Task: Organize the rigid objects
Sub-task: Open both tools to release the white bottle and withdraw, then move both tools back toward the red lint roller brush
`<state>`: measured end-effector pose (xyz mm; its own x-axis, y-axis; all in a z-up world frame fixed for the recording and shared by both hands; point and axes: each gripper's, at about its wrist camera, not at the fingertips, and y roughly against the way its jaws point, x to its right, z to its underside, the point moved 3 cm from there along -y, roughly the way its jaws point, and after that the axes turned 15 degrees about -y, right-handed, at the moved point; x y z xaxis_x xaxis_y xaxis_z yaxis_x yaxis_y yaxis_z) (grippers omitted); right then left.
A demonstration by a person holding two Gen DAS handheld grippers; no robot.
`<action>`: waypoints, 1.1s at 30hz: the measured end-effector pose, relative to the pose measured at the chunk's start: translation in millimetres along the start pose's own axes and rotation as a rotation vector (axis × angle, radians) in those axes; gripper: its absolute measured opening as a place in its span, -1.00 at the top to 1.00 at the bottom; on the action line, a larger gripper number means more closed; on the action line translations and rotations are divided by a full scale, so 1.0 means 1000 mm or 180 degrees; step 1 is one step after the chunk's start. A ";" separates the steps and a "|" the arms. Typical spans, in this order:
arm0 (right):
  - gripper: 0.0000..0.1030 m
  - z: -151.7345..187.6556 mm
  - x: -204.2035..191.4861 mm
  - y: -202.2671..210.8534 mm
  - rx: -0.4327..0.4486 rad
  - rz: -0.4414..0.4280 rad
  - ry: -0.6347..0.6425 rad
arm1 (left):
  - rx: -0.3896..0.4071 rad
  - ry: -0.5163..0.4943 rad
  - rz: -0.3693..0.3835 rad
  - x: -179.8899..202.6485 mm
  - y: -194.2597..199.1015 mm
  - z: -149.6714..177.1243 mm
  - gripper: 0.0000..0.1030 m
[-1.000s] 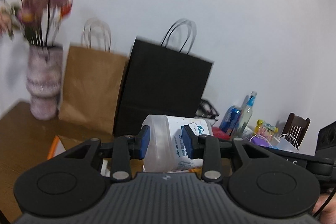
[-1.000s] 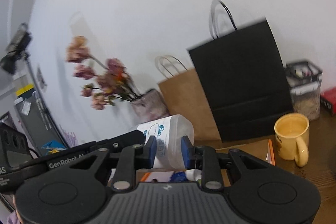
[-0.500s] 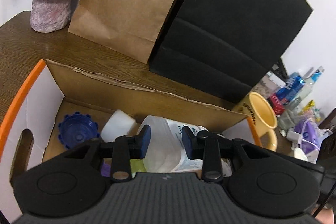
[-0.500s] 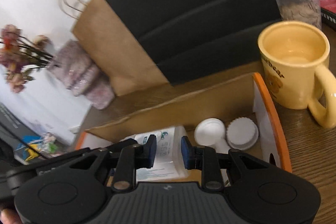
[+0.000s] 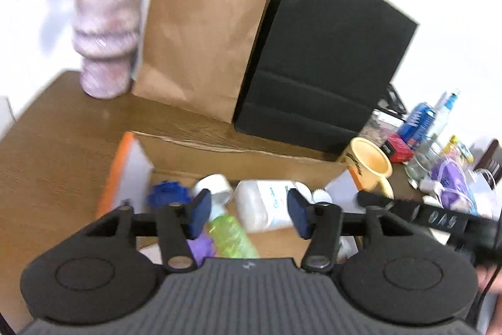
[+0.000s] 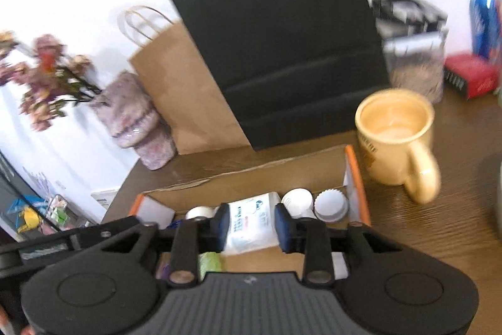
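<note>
A clear plastic bottle with a white printed label [image 5: 263, 206] lies on its side in an open cardboard box with orange edges [image 5: 238, 159]. My left gripper [image 5: 249, 214] is open above the box, clear of the bottle. My right gripper [image 6: 250, 223] is open too, its pads apart above the same bottle [image 6: 251, 220]. The box [image 6: 353, 175] also holds a blue cap [image 5: 168, 193], white lids [image 6: 331, 204], a white roll [image 5: 215, 187] and a green bottle [image 5: 232, 236].
A yellow mug [image 6: 397, 140] stands right of the box. A black paper bag [image 5: 320, 58] and a brown paper bag [image 5: 197, 36] stand behind it, with a pink vase of flowers [image 5: 105, 33] at the left. Bottles, cans and a red box [image 5: 398, 148] crowd the far right.
Both grippers lowered the bottle into the box, let it go, opened, and have drawn back and up. The bottle now lies in the box.
</note>
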<state>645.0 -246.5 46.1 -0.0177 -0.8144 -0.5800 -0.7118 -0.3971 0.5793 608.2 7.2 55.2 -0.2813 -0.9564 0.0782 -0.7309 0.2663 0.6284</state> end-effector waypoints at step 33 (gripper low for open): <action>-0.40 0.364 0.021 0.331 0.1925 0.0069 0.1547 | 0.1477 -0.0561 -0.1113 0.101 0.336 0.320 -0.76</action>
<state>153.2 -241.2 16.8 0.1746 -0.9690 -0.1750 -0.9768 -0.1929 0.0933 135.5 38.5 26.8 -0.0454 -0.9730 -0.2262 -0.9822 0.0022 0.1876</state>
